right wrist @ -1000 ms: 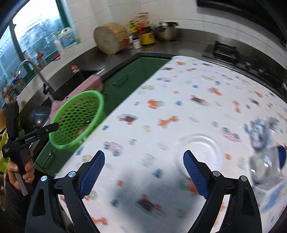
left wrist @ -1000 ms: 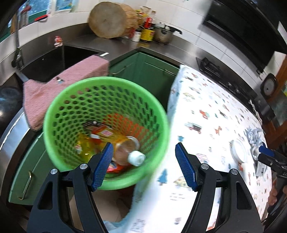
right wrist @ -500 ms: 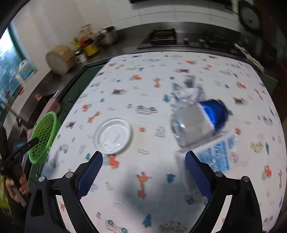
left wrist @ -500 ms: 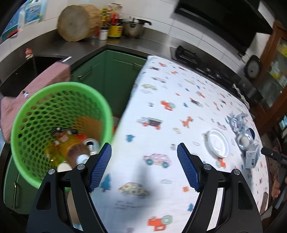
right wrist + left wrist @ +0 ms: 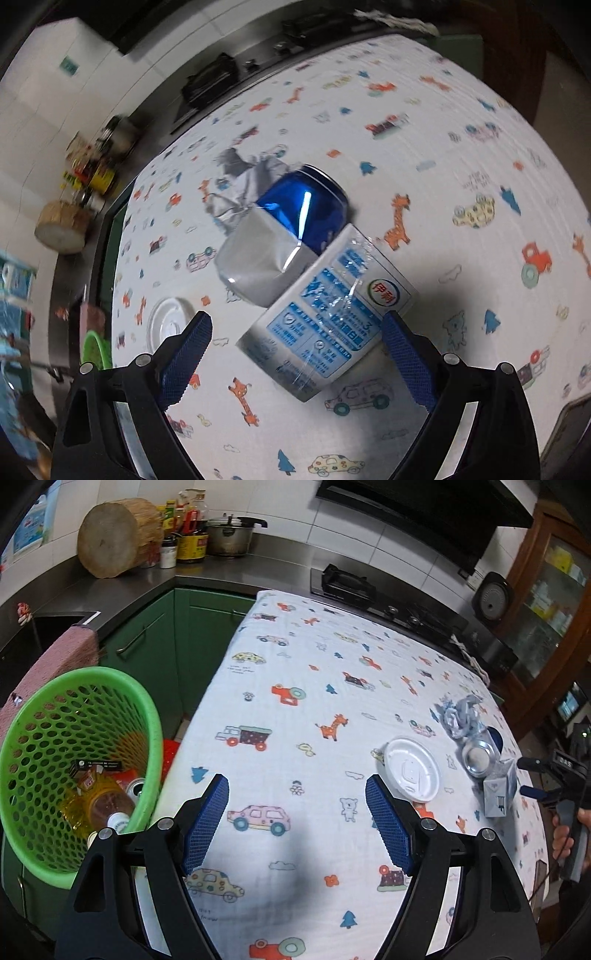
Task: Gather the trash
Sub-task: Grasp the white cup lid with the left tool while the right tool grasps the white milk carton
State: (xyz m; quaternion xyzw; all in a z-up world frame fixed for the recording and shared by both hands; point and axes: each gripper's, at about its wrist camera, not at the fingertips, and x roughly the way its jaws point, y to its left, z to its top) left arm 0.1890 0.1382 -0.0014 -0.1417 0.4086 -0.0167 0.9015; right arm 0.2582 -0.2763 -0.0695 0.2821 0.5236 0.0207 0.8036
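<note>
**R gripper now over carton; L off the basket**

Since prev. frame: R gripper (image 5: 297,356) swung from the white lid to above the carton; L gripper (image 5: 297,821) shifted off the basket onto the cloth.

- Cartoon-print white tablecloth (image 5: 314,672): covers table.
- Green perforated plastic basket (image 5: 22,734): at table's L edge, w/ yellow bottle inside.
- White-and-blue milk carton (image 5: 325,314): lying flat betw. R jaws, pads apart, not touching.
- Blue-and-silver drink can (image 5: 288,221): touching carton.
- L jaws spread, nothing betw. them.
</note>
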